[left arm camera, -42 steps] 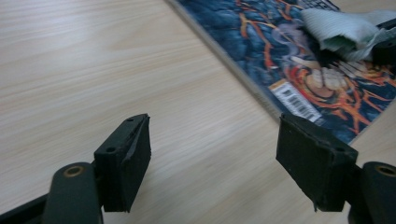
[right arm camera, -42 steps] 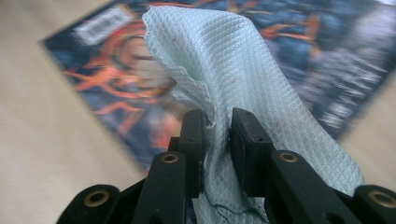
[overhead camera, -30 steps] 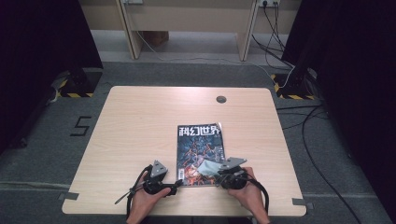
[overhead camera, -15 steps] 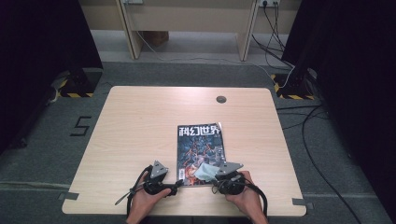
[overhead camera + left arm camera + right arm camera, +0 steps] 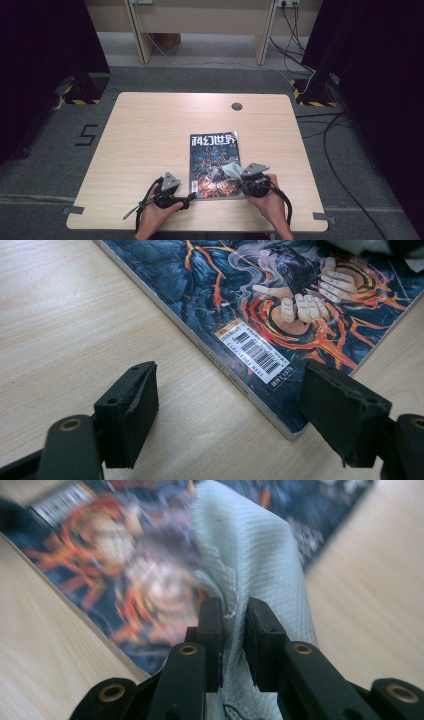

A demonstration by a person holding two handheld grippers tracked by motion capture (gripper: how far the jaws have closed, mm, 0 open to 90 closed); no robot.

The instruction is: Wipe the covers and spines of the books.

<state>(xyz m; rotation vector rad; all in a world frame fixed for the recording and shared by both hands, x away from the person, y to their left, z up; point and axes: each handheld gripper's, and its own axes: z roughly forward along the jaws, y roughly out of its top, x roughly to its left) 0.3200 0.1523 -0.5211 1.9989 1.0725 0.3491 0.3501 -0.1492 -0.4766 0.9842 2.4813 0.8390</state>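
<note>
While right tongs [image 5: 232,630] pinch pale cloth [image 5: 250,555] over magazine [image 5: 214,165] cover, likely for wiping, left tongs [image 5: 225,410] stand spread, straddling spine corner, probably to steady it. Magazine flat near counter [image 5: 150,130] front edge, right of centre.

One magazine [image 5: 214,159], one pale cloth [image 5: 250,565] (mesh-textured), two grippers, one table [image 5: 140,135].

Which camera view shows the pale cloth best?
The right gripper view: the cloth hangs close up, pinched between the jaws. The high view shows a small pale patch on the magazine; the left gripper view catches a corner.
</note>
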